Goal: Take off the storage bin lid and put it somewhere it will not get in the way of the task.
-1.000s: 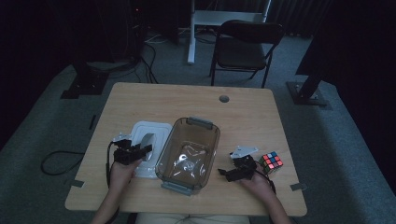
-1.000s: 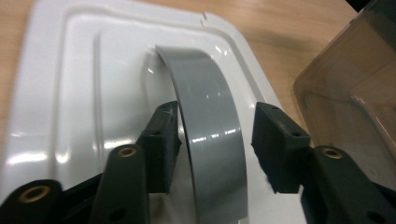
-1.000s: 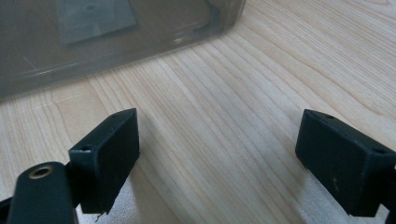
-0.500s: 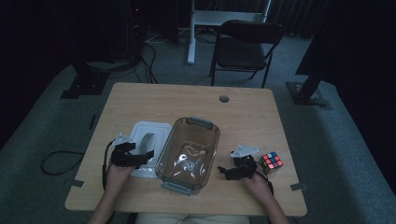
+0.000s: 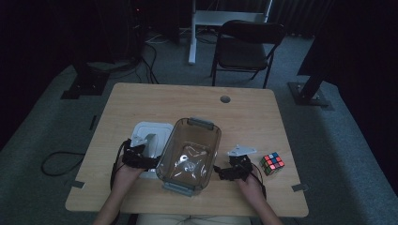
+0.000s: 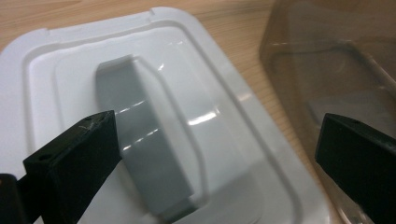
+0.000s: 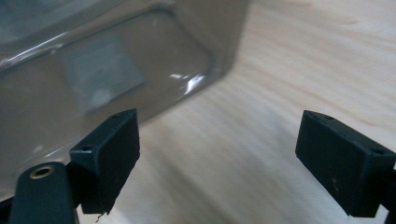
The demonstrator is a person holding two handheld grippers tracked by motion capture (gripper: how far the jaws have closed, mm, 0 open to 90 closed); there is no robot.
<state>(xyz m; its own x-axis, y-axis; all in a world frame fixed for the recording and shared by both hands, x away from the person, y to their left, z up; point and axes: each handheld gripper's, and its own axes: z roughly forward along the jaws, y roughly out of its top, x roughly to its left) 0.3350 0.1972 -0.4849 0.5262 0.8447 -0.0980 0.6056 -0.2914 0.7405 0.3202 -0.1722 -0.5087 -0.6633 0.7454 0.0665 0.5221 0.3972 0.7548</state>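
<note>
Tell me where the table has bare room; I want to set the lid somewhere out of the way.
The far half of the table, from the cable hole toward the container, is bare. So is the left strip beside the white lid. The near edge is crowded: left gripper, right gripper, and the Rubik's cube close by.

Left gripper (image 5: 152, 161) and right gripper (image 5: 219, 171) flank clear container (image 5: 190, 154).
</note>
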